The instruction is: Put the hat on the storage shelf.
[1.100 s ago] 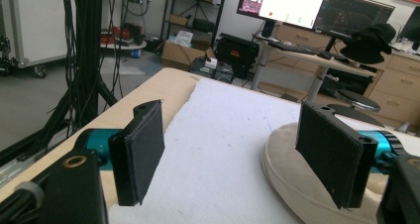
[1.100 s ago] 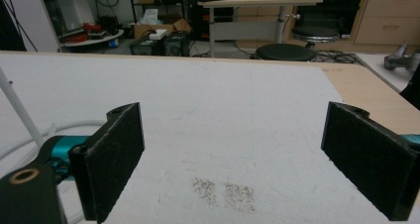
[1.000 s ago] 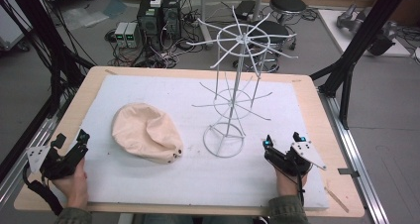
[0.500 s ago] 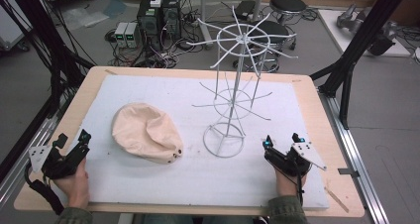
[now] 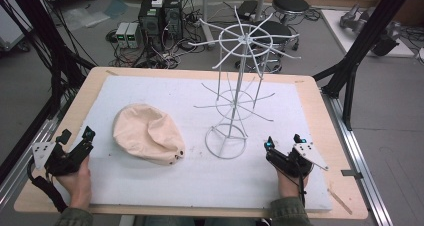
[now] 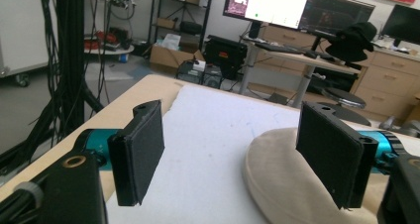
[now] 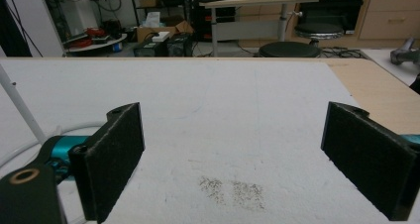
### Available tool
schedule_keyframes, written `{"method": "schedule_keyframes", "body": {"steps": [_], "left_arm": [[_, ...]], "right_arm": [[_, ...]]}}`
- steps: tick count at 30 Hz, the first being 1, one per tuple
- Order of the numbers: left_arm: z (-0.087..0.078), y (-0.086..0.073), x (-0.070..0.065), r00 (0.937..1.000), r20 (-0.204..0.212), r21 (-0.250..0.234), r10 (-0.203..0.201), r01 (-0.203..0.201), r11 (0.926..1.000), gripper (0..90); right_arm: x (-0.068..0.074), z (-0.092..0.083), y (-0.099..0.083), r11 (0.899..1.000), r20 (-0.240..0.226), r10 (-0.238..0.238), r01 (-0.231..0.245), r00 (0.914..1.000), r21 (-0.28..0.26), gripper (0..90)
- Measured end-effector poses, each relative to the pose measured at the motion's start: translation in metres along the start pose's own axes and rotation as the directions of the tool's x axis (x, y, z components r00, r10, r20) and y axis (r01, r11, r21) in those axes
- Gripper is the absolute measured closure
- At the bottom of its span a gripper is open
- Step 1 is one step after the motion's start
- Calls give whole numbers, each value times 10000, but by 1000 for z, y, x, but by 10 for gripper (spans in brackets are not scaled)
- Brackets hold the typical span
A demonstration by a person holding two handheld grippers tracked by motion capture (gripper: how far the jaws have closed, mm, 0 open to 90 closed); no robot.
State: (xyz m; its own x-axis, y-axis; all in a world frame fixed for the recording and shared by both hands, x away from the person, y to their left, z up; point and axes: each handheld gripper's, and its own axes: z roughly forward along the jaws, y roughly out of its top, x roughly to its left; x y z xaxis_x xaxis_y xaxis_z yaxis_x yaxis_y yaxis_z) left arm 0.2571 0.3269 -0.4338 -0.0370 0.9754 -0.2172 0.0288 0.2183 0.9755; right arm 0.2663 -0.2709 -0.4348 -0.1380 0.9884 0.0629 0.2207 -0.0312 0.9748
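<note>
A beige cloth cap [image 5: 147, 133] lies on the white mat left of centre, its edge also in the left gripper view [image 6: 282, 179]. A white wire rack [image 5: 240, 91] stands upright at mid-table, its ring base [image 5: 226, 141] on the mat; part of that base and a rod show at the left of the right gripper view [image 7: 20, 110]. My left gripper [image 5: 76, 136] rests at the table's front left, open, just left of the cap. My right gripper [image 5: 284, 141] sits at the front right, open, a little right of the rack's base. Nothing lies between either pair of jaws.
The white mat [image 5: 190, 181] covers most of the wooden table [image 5: 330, 126]. Black frame posts [image 5: 350, 71] stand at both sides. Computers, cables and stools sit on the floor beyond the far edge [image 5: 160, 21].
My left gripper has shifted slightly; the cap, the rack and my right gripper stay where they were.
</note>
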Motion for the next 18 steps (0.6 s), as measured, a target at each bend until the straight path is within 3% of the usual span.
{"method": "schedule_keyframes", "body": {"steps": [7,10,18], "left_arm": [[8,14,-15,9972,663,80,-350,345,9994,268],[15,20,-25,9956,918,106,-169,160,9998,268],[32,29,-58,9914,1274,76,290,-302,9995,268]], "right_arm": [[3,-4,-2,9999,-80,-145,145,9999,80,87],[4,-4,-2,9995,-137,-312,314,9994,82,87],[2,-5,-1,9998,-94,-175,175,9998,28,87]]}}
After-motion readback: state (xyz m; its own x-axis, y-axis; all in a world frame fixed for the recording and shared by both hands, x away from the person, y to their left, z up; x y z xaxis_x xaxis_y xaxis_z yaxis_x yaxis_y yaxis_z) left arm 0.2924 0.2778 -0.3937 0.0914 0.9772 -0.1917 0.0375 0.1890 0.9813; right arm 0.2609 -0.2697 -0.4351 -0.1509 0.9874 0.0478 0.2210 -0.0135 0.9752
